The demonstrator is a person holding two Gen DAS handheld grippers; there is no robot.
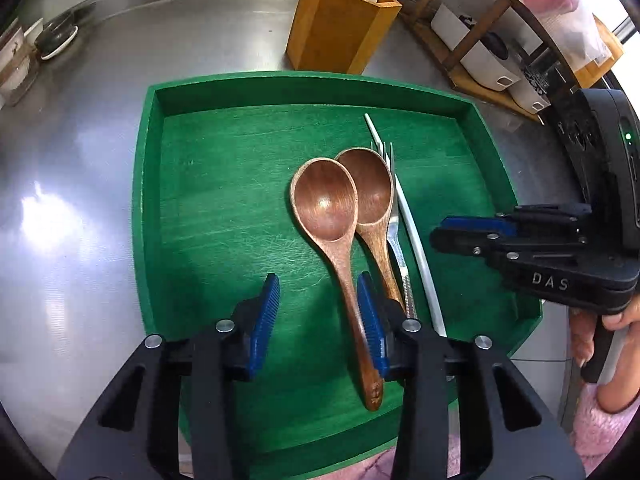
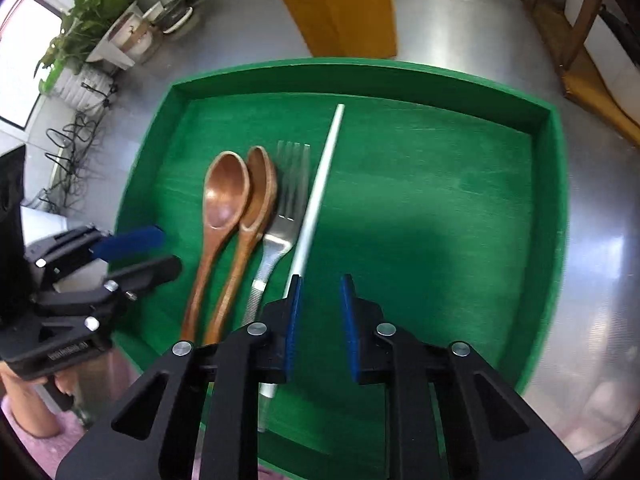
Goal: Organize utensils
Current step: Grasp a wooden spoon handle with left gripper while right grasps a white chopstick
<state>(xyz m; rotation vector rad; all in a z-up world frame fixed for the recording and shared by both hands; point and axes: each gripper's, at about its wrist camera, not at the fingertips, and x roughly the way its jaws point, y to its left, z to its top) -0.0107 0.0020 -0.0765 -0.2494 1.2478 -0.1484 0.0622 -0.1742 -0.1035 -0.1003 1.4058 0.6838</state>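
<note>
A green tray [image 1: 152, 184] [image 2: 556, 208] holds two wooden spoons side by side [image 1: 326, 204] [image 1: 372, 188] [image 2: 224, 196] [image 2: 260, 184], a metal fork [image 1: 396, 236] [image 2: 288, 200] and a white chopstick [image 1: 416, 240] [image 2: 320, 184]. My left gripper [image 1: 318, 296] is open above the tray's near part; the left spoon's handle lies just inside its right finger. It also shows in the right wrist view [image 2: 148, 252]. My right gripper [image 2: 320, 300] is open and empty, its left finger over the chopstick's near end. It also shows in the left wrist view [image 1: 468, 232].
A wooden utensil holder [image 1: 340, 28] [image 2: 340, 8] with several utensils stands behind the tray on the steel counter [image 1: 80, 160]. A wooden rack with white containers [image 1: 492, 48] is at the back right. A potted plant [image 2: 92, 12] and small dishes [image 1: 56, 40] sit to the left.
</note>
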